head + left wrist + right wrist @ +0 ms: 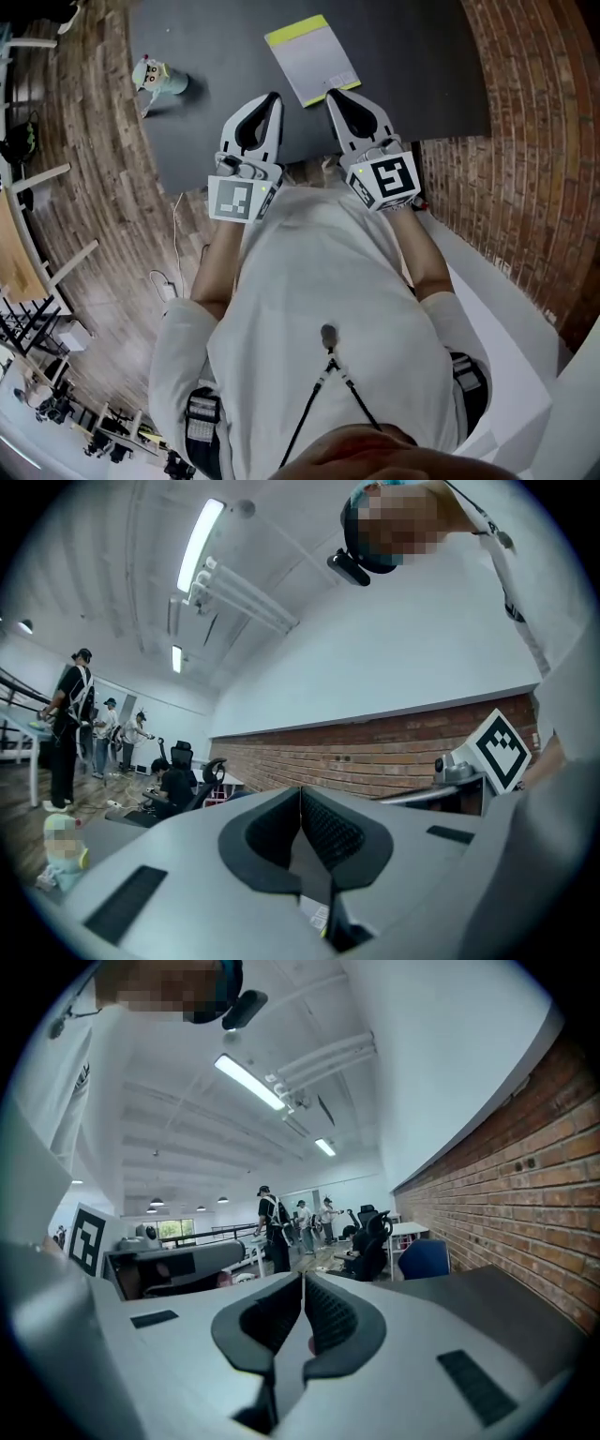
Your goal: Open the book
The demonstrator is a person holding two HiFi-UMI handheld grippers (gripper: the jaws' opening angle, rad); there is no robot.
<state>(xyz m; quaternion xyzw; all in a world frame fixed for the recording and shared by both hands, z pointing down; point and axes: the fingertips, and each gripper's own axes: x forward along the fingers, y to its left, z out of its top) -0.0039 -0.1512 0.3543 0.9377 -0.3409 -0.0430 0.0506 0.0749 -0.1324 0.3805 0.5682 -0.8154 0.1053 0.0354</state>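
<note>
Left tongs (270,98) and right tongs (332,95) were clamped together, holding nothing, the right tip at the near edge of the unopened book (312,59) on the dark counter (206,56). Driven forward so, it could shove the book away instead of opening it.

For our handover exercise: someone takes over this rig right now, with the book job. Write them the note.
Left gripper: shut, empty, over the near edge of the table.
Right gripper: shut, empty, tip by the book's near edge; contact unclear.
Book: closed, flat on the dark table, yellow strip at its far end.
Done: nothing on the book yet.
Left: open the cover.
</note>
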